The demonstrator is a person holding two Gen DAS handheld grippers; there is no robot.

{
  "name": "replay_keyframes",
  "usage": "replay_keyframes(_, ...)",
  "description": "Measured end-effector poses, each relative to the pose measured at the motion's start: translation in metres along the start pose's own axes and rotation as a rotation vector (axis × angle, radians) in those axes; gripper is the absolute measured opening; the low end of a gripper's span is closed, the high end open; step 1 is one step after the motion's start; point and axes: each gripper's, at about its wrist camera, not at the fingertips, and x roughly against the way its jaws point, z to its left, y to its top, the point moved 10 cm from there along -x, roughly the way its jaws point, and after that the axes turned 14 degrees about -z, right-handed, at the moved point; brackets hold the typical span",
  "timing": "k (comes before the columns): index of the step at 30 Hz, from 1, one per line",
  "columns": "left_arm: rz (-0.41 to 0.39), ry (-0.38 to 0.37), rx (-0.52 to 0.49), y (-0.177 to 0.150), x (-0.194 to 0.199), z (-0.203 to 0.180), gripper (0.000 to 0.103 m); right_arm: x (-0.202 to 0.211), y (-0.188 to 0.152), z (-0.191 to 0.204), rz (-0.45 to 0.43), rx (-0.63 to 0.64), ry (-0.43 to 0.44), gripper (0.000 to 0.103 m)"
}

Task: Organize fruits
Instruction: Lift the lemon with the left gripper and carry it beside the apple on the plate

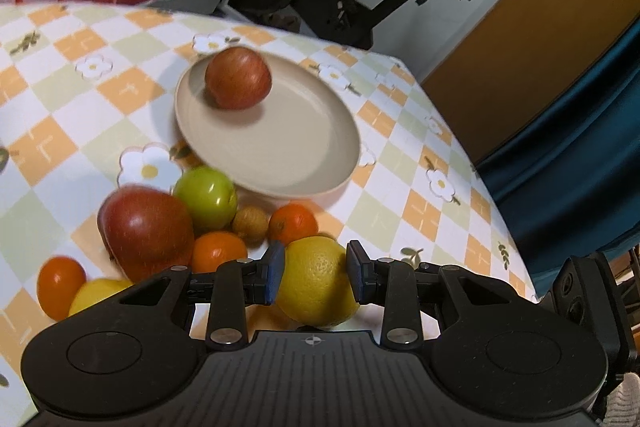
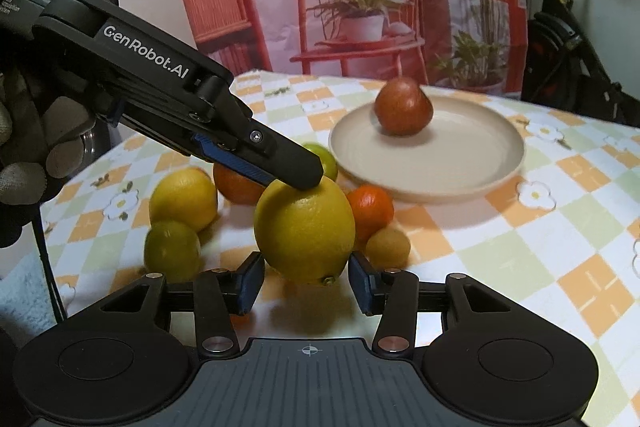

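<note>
Lemon (image 1: pixel 316 287): pinched across its sides between the pads of the left gripper (image 1: pixel 316 273), jaws closed only as far as the fruit's width, at the near right end of the fruit pile and seemingly just clear of the tablecloth (image 1: pixel 400 187). Right gripper (image 2: pixel 306 283) partly open, holding nothing, pointed at the lemon's lower end from nearby. Likely trouble: slipping or rolling out of a hold on a rounded, waxy skin, above all with any tilt or quick swing; dropping back onto the pile and scattering the orange (image 1: pixel 294 223), the small brown fruit (image 1: pixel 250 225) and the green fruit (image 1: pixel 206 203) just beyond; bumping the right gripper, so close by. Further risk at the plate (image 1: pixel 280 131): knocking the red apple (image 1: pixel 238 79) resting at its far left, or setting the lemon down where it rolls over the low rim. Open room on the plate's near and right parts, and a clear run over the cloth to the right of the pile. Table edge close on the right, with blue fabric (image 1: pixel 560 167) beyond; best kept away from.
</note>
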Motion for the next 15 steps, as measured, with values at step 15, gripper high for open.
replay_keyframes(15,-0.113,0.015,-0.025,0.07,0.002,-0.005,0.036,-0.029,0.072,-0.019,-0.048,0.078,0.02,0.043)
